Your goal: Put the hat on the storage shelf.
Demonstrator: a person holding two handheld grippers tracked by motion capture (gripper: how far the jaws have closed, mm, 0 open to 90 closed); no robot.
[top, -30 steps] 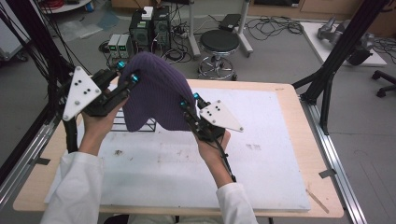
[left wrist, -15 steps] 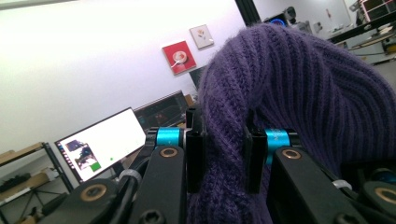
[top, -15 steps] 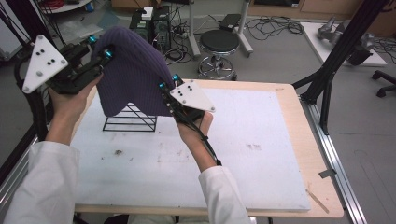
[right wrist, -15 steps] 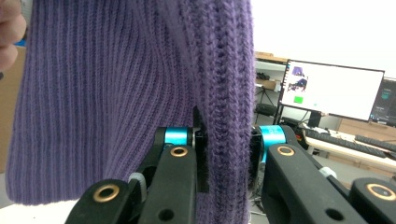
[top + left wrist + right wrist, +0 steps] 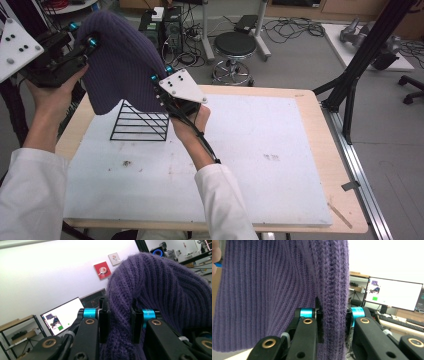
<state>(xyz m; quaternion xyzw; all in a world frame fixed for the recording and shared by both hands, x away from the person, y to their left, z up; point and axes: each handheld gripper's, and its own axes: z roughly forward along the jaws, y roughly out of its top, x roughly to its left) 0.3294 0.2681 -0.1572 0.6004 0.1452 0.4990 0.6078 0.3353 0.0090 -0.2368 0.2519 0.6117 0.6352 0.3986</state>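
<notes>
From my remote seat, the knit hat [image 5: 122,60] hangs in the air above the counter's [image 5: 300,100] far left corner, stretched between my two grippers. My left gripper [image 5: 87,42] pinches it at the upper left, off the counter's left edge; my right gripper [image 5: 156,82] pinches its lower right edge, over the counter. The wire rack [image 5: 140,121] stands on the counter directly below the hat, just left of my right hand [image 5: 192,122]. A stool [image 5: 235,47] sits on the floor behind the counter.

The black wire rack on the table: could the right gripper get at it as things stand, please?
Probably not yet. The right gripper hovers beside the wire rack, but its jaws are shut on the purple knit hat, which the left gripper also grips.
</notes>
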